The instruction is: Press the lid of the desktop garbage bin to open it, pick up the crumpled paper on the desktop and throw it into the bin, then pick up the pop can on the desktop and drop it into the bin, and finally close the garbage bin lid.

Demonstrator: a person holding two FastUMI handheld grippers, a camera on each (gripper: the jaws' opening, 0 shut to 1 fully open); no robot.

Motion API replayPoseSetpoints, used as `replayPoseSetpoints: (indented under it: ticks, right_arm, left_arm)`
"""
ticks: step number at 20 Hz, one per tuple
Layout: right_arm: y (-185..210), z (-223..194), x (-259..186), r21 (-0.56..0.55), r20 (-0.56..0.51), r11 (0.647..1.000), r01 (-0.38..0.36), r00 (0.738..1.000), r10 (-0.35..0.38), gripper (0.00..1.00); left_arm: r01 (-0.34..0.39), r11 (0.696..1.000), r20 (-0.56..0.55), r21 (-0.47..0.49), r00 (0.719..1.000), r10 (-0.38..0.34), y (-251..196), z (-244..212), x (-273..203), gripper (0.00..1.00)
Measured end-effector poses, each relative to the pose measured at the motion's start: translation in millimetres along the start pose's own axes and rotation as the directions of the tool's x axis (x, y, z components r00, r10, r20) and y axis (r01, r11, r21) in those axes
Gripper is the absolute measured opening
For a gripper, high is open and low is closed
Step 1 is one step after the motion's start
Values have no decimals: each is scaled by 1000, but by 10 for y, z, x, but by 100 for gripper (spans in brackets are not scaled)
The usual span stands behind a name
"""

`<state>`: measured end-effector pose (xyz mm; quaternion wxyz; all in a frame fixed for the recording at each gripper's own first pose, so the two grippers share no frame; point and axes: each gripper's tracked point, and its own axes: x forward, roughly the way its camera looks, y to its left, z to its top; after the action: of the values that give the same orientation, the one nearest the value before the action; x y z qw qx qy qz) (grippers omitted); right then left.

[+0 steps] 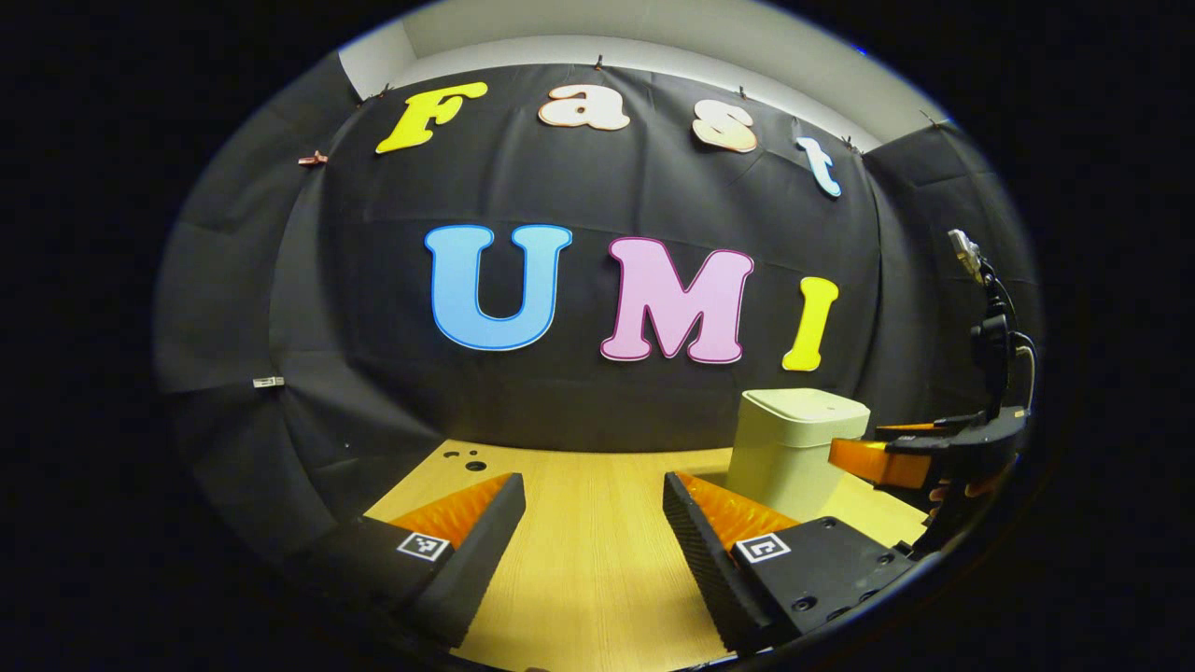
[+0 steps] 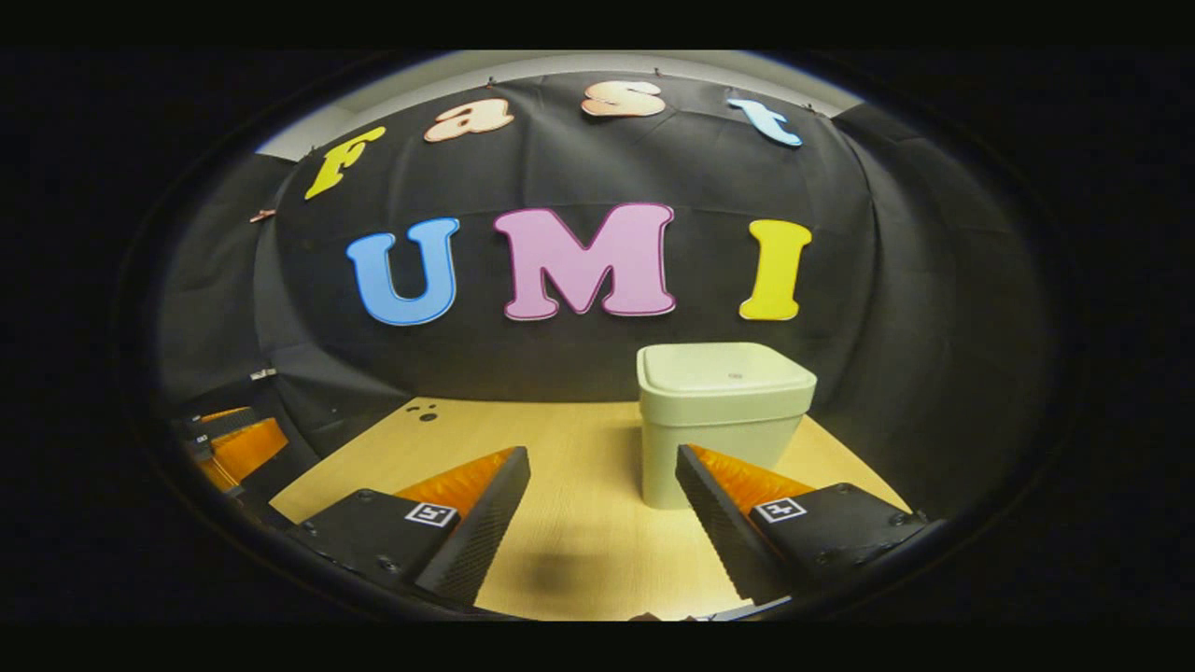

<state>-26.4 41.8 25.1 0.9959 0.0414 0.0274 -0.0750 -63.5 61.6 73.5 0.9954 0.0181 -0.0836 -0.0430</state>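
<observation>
A pale square garbage bin (image 2: 721,415) stands on the wooden desktop (image 2: 579,485) with its lid (image 2: 726,367) down flat. My right gripper (image 2: 602,467) is open just in front of the bin, a little to its left, with nothing between the fingers. In the left gripper view the same bin (image 1: 794,443) sits ahead on the right. My left gripper (image 1: 593,490) is open above the bare desktop (image 1: 588,551), nothing in it. The right gripper (image 1: 892,457) shows at the right edge of that view, beside the bin.
The black cloth wall closes the back and sides of the booth. A few small dark holes (image 2: 422,412) mark the desktop's far left corner. The left gripper (image 2: 233,443) appears at the left edge of the right gripper view.
</observation>
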Motion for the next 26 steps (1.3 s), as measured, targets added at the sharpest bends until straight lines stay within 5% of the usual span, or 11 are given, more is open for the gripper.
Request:
replayPoseSetpoints:
  ticks: [10, 26]
  right_arm:
    - [307, -260, -102, -35, -61, 998, -61, 996, 59, 99]
    - [285, -391, -169, -31, -121, 999, -28, 992, 25, 99]
  left_arm:
    - [3, 1000, -55, -10, 998, -3, 54, -229, -138, 96]
    - [59, 998, -100, -24, 993, -61, 170, -479, 20, 96]
